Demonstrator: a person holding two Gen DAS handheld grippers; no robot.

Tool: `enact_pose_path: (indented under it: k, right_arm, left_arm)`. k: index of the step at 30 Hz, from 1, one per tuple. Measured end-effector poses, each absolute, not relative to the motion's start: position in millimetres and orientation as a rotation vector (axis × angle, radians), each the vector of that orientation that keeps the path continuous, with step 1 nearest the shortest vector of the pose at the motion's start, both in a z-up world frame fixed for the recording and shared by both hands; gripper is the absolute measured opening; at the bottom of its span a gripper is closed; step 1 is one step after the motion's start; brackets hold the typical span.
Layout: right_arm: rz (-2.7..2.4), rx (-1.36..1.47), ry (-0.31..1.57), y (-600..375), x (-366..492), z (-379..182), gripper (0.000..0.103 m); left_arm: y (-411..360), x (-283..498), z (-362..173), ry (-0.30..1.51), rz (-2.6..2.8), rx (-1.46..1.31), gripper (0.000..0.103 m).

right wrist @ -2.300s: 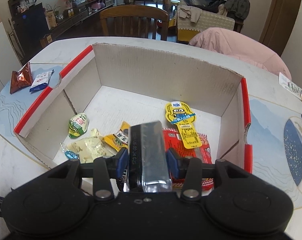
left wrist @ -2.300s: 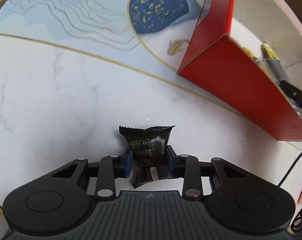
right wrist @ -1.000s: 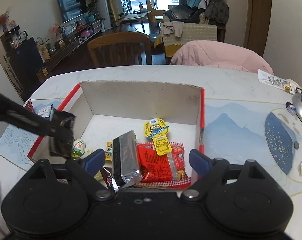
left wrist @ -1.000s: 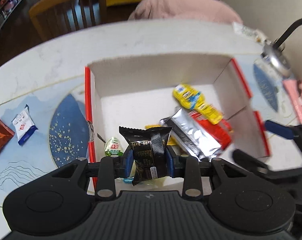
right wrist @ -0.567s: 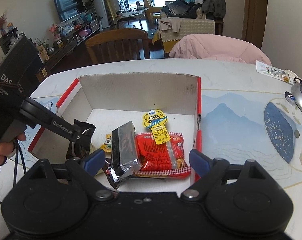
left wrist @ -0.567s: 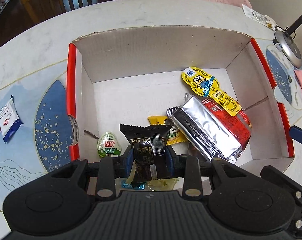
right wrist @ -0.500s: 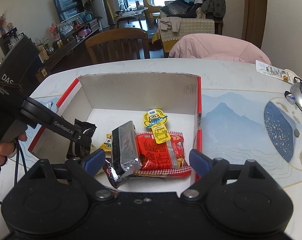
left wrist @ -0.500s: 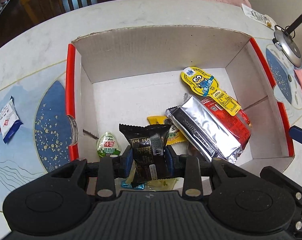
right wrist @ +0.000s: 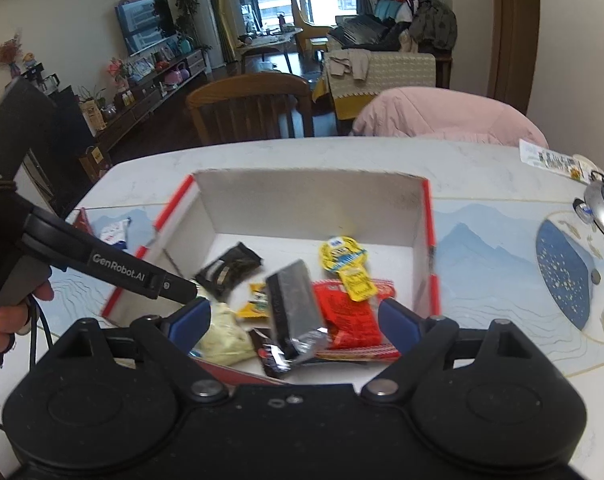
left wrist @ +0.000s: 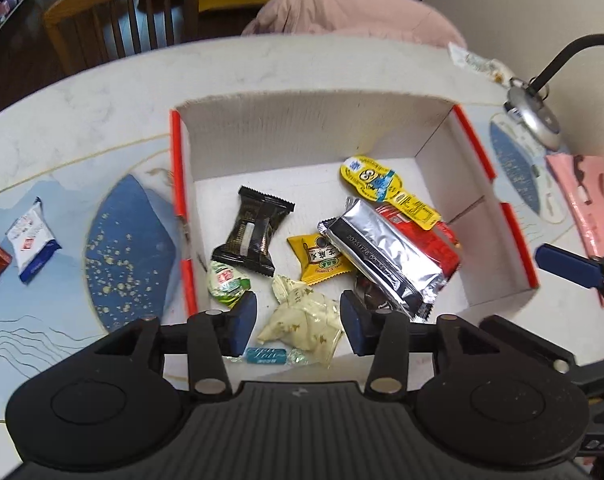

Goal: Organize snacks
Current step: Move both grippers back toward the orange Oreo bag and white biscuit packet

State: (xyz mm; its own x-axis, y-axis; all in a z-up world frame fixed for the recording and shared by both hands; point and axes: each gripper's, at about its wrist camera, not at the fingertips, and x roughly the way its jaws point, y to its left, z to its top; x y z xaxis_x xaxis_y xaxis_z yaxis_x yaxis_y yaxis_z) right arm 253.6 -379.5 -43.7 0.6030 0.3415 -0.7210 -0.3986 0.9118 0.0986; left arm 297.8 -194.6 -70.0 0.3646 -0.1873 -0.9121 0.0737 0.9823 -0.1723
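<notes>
We count one box point(left wrist: 514, 216), nine snack packets point(left wrist: 254, 236) inside it, two packets point(left wrist: 32, 240) outside it, one chair point(left wrist: 122, 12).

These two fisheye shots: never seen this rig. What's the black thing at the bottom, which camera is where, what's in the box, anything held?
No robot arm: a person holds a handheld two-finger gripper in each hand, each carrying a camera looking along its fingers. The black body below is that gripper.

The left gripper is opening above the cardboard box, nothing between its pads; the black snack packet lies inside. The right gripper is open, empty. Also inside: silver packet, red packet, yellow minion snack. A white-blue packet remains on the table.
</notes>
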Motion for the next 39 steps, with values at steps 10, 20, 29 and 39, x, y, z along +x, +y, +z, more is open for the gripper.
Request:
enact_pose_path:
  k: [10,20,29,39]
  right_arm:
    - [0.479,-0.087,0.78,-318.3,226.4,-22.6,0.091]
    - [0.525,-0.112,0.749,-240.7,204.6,-18.3,0.1]
    - [0.551,-0.133,0.755,-179.2,197.0,-25.9,0.101]
    - [0.582,-0.198,0.776,-117.3,211.5,-44.1,0.103]
  left_arm:
    - [-136.0,247.8,-31.8,1.064,-0.175,-0.141,0.053]
    - [-42.9,201.2,-7.2,0.927,-0.102,-0.16,0.06]
    - [39.8,179.0,-15.9,0.903,-0.047,-0.178,0.062]
    - [106.9,173.4,-32.4,0.851,-0.015,-0.159,0.077]
